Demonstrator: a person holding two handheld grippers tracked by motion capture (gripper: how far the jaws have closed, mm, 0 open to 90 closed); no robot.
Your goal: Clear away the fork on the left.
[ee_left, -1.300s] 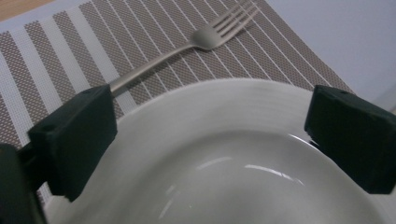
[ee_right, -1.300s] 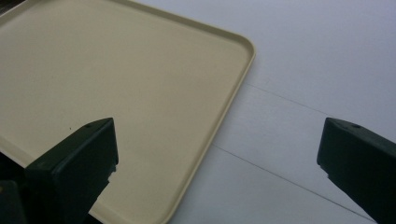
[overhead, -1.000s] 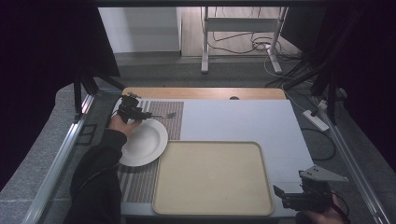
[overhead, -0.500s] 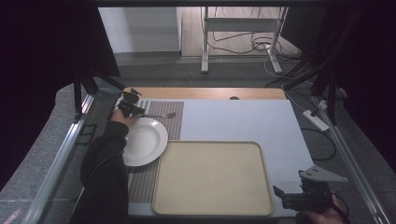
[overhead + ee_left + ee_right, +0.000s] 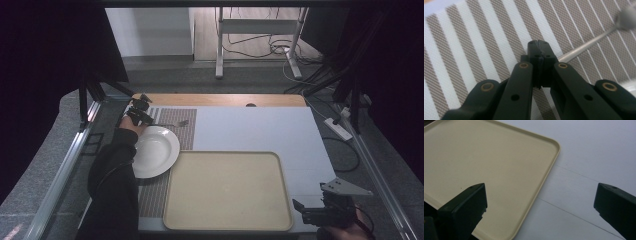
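Note:
A metal fork (image 5: 174, 123) lies on the striped placemat (image 5: 186, 137) just beyond a white plate (image 5: 154, 150). My left gripper (image 5: 144, 118) is at the fork's handle end, at the far left of the mat. In the left gripper view its jaws (image 5: 539, 47) are pressed together, and the fork's handle (image 5: 584, 47) comes out from between them toward the upper right. My right gripper (image 5: 311, 216) rests near the table's front right corner. It is open, with nothing between its jaws (image 5: 540, 202), beside the corner of the beige tray (image 5: 499, 170).
The beige tray (image 5: 227, 192) is empty and takes up the front middle of the white table top (image 5: 260, 127). A wooden strip (image 5: 220, 99) runs along the far edge. Metal rails flank both sides, and cables and a power strip (image 5: 338, 128) lie to the right.
My left hand has slid a little toward the far left corner of the mat and settled at the fork's handle. The right gripper has stayed put.

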